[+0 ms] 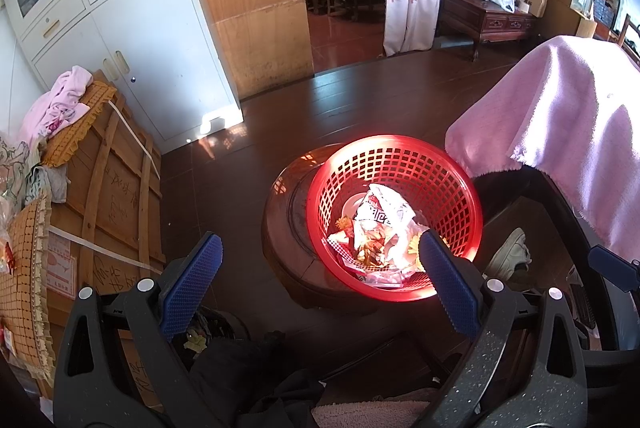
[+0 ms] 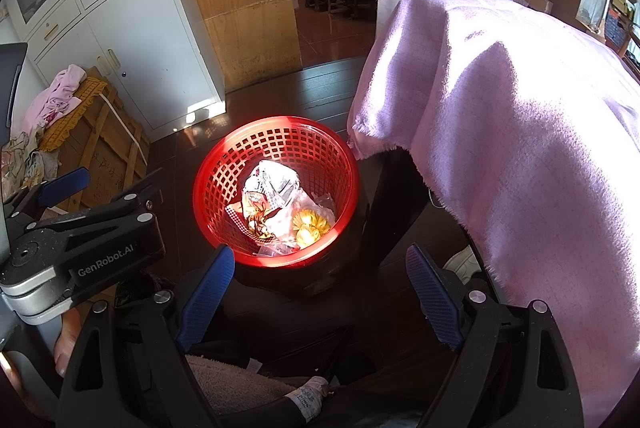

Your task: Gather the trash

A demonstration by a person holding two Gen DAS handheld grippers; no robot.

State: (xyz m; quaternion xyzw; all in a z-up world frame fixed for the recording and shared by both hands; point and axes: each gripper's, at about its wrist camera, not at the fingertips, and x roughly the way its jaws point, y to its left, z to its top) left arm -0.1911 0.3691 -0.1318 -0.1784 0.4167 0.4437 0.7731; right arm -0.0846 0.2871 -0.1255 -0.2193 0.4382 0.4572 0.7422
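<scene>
A red plastic basket [image 1: 452,184] [image 2: 224,168] stands on a round dark wooden stool [image 1: 288,228]. Inside it lie crumpled white wrappers [image 1: 384,212] [image 2: 272,184], clear plastic and yellow scraps [image 2: 310,228]. My left gripper [image 1: 320,256] hangs open above the basket's near side, its right pad over the rim, nothing between the blue pads. Just short of the basket, my right gripper [image 2: 320,268] is open and holds nothing. The left gripper's body [image 2: 92,228] shows at the left of the right wrist view.
A pink cloth [image 1: 560,116] [image 2: 520,132] drapes over a dark chair right of the basket. A wooden crate [image 1: 108,196] piled with cushions and clothes stands at the left, a white cabinet [image 1: 152,40] behind it. A white shoe [image 1: 510,252] lies under the chair. Dark floor stretches toward the doorway.
</scene>
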